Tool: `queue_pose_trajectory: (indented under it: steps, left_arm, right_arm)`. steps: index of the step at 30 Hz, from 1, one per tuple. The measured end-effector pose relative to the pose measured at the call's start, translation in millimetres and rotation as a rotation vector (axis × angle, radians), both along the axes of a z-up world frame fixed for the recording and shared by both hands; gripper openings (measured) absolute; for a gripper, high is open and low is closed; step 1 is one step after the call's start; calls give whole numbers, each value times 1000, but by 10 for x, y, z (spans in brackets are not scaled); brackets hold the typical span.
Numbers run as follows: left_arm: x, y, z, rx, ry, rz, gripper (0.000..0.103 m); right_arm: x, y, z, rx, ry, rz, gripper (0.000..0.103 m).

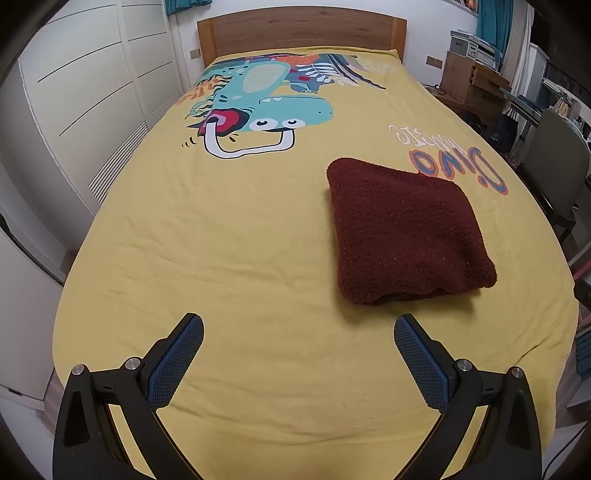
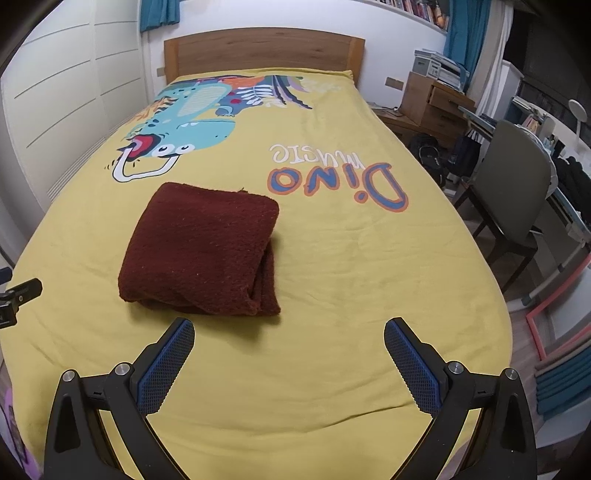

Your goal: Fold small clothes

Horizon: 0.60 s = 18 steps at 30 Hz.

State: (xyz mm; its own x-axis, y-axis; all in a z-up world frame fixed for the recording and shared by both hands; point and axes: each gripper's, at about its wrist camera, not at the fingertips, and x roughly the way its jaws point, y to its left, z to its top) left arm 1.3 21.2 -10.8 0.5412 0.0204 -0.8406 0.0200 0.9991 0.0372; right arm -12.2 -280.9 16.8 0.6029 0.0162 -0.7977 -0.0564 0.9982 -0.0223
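Observation:
A dark red fuzzy garment (image 1: 406,232) lies folded into a thick square on the yellow bedspread (image 1: 236,258). In the right wrist view the garment (image 2: 203,251) sits ahead and to the left. My left gripper (image 1: 299,325) is open and empty, above the bedspread, short of the garment and to its left. My right gripper (image 2: 290,328) is open and empty, just short of the garment's near right corner. Part of the left gripper (image 2: 18,299) shows at the left edge of the right wrist view.
The bedspread carries a dinosaur print (image 1: 255,107) and "Dino music" lettering (image 2: 340,177). A wooden headboard (image 1: 299,33) stands at the far end. White wardrobe doors (image 1: 85,96) line the left. A chair (image 2: 517,199) and desk clutter (image 2: 436,99) stand on the right.

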Motion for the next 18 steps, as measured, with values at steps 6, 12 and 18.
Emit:
queue_pose_trajectory:
  steps: [6, 12, 18]
  left_arm:
    - [2, -23, -17, 2, -2, -6, 102]
    - [-5, 4, -18, -10, -6, 1, 102]
    - [-18, 28, 0, -12, -5, 5, 102]
  right_arm:
    - [12, -25, -1, 14, 7, -2, 103]
    - [7, -33, 4, 14, 10, -6, 103]
    - [-1, -4, -2, 7, 12, -1, 103]
